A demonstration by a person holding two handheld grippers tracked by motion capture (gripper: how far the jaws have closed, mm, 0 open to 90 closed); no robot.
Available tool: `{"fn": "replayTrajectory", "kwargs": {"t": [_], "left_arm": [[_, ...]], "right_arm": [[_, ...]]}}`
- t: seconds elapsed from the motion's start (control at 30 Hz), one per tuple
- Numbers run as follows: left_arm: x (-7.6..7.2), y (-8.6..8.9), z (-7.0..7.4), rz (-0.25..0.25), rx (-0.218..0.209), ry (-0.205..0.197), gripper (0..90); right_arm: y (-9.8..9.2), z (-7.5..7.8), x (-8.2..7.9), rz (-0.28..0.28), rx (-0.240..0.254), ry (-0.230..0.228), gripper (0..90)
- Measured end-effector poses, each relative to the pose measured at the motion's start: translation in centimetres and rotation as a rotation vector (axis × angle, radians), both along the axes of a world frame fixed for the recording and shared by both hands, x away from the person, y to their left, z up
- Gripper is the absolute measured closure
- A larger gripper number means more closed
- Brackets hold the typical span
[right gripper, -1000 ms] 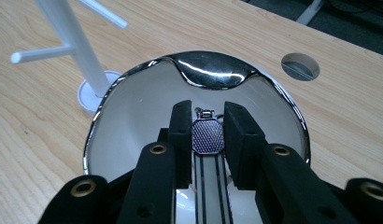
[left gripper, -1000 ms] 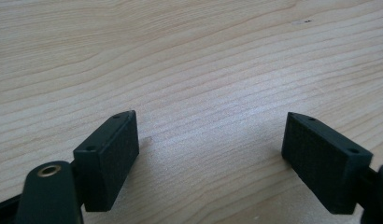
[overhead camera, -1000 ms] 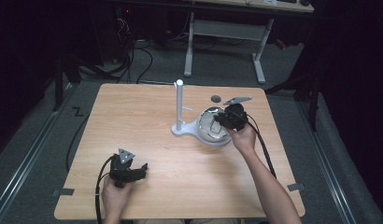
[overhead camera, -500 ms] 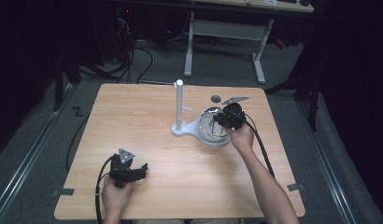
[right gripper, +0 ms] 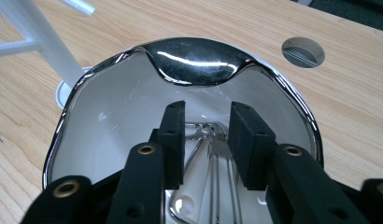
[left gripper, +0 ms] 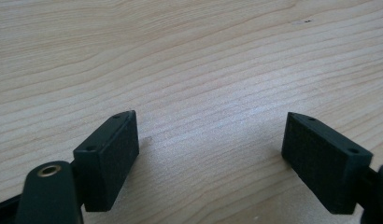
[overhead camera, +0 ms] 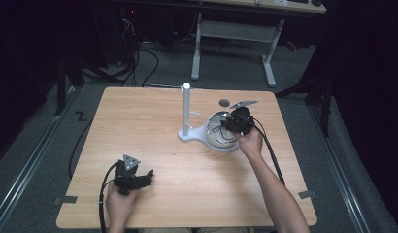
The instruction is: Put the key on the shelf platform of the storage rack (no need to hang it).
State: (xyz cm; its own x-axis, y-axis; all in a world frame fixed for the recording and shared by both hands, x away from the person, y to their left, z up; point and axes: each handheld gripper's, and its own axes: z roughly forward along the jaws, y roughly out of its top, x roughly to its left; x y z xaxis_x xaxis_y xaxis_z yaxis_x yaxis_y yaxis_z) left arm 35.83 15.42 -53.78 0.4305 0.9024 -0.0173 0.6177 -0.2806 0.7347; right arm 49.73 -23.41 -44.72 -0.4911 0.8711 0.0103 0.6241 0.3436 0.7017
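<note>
A wooden surface (overhead camera: 153, 126) has a round hole (overhead camera: 224, 102) near its far edge. Beyond the surface, a white-legged desk (overhead camera: 236, 29) stands on grey floor (overhead camera: 37, 145), cables (overhead camera: 139, 58) beside it.

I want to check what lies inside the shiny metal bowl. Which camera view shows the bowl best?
The right gripper view: the shiny metal bowl is seen close, with its rim and thin metal wire pieces inside, between the right gripper jaws. The high view shows the bowl small, partly behind that gripper. The left gripper view faces bare wooden table.
</note>
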Motion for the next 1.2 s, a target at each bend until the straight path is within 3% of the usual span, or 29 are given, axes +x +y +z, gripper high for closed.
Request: {"fn": "replayTrajectory", "kwargs": {"t": [0.4, 0.73, 0.83, 0.97, 1.2], "left_arm": [[0.0, 0.0, 0.0, 0.000, 0.000, 0.000, 19.2], [0.0, 0.0, 0.0, -0.001, -0.001, 0.000, 19.2], [0.0, 0.0, 0.0, -0.001, -0.001, -0.001, 19.2], [0.0, 0.0, 0.0, -0.001, -0.001, -0.001, 19.2], [0.0, 0.0, 0.0, -0.001, -0.001, -0.001, 19.2]], "right_arm": [[-1.3, 0.8, -1.2, 0.001, 0.040, -0.020, 51.6], [-2.5, 2.3, -2.7, -0.004, 0.068, -0.049, 52.7], [-3.3, 2.2, -3.0, -0.021, 0.099, -0.053, 53.0], [-4.1, 2.0, -3.5, -0.032, 0.080, -0.038, 52.9], [-5.6, 1.6, -4.4, -0.051, 0.116, -0.046, 52.7]]}}
